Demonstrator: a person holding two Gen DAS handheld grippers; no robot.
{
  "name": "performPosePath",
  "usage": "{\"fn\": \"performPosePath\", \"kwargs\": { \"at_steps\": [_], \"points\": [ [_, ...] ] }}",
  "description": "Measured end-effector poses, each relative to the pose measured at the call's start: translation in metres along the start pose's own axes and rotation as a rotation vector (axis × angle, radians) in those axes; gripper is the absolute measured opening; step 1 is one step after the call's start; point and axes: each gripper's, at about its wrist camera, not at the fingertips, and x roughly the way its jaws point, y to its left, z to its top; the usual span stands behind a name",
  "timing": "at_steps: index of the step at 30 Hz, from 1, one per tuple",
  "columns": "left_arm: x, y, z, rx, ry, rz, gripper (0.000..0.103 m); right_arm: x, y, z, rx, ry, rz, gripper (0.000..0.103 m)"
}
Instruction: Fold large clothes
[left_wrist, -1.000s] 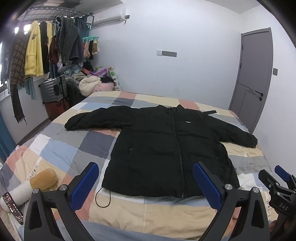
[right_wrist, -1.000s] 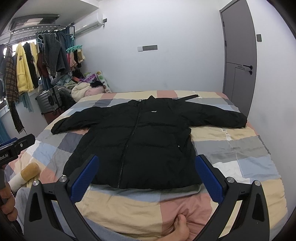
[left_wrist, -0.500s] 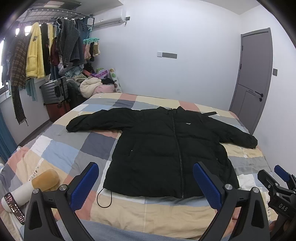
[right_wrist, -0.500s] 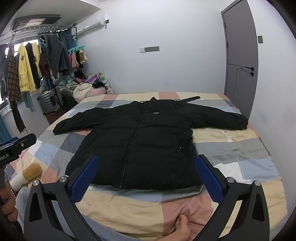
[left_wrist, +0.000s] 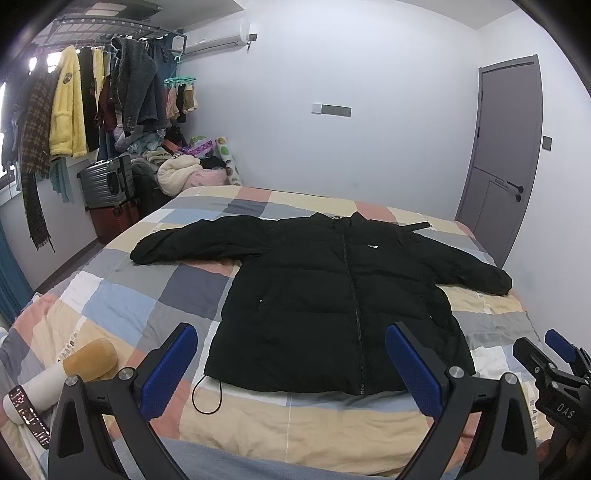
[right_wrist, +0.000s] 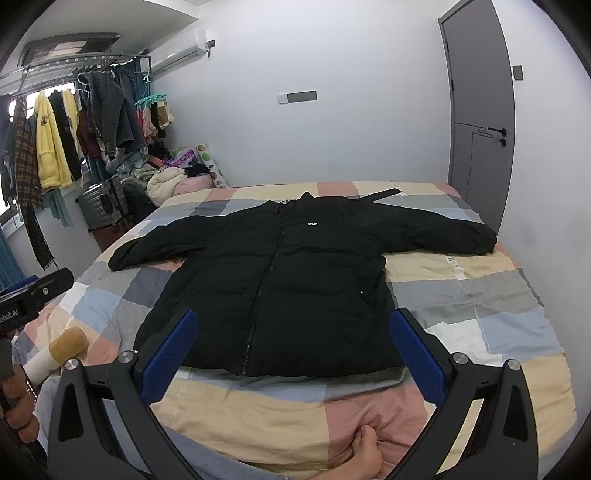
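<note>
A black puffer jacket (left_wrist: 332, 295) lies flat and zipped on the checkered bed, both sleeves spread out sideways. It also shows in the right wrist view (right_wrist: 280, 280). My left gripper (left_wrist: 291, 358) is open and empty, held above the bed's near edge in front of the jacket's hem. My right gripper (right_wrist: 293, 347) is open and empty too, just in front of the hem. The right gripper's body shows at the lower right of the left wrist view (left_wrist: 554, 373).
The checkered bedspread (left_wrist: 122, 302) covers the bed. A plush toy (left_wrist: 70, 369) lies at its near left corner. A clothes rack (left_wrist: 92, 92), suitcases (left_wrist: 107, 181) and a clothes pile (left_wrist: 184, 173) stand left. A grey door (left_wrist: 506, 166) is at right. A bare foot (right_wrist: 365, 446) rests on the near edge.
Both grippers have lifted slightly, so the jacket sits a little lower in both views. The jacket has not moved and both grippers stay open.
</note>
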Motion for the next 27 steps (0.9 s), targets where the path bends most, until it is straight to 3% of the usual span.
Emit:
{"fn": "performPosePath", "kwargs": {
  "at_steps": [14,19,27],
  "points": [
    [0.014,-0.008,0.021,0.012,0.021,-0.009,0.103,0.007,-0.012,0.016,0.043,0.013,0.030,0.103],
    [0.036,-0.012,0.035,0.013,0.037,-0.023,0.103,0.024,-0.034,0.034,0.093,-0.005,0.004,0.103],
    [0.095,-0.022,0.058,0.011,0.048,-0.057,0.103,0.071,-0.094,0.070,0.133,-0.074,-0.128,0.103]
  ]
}}
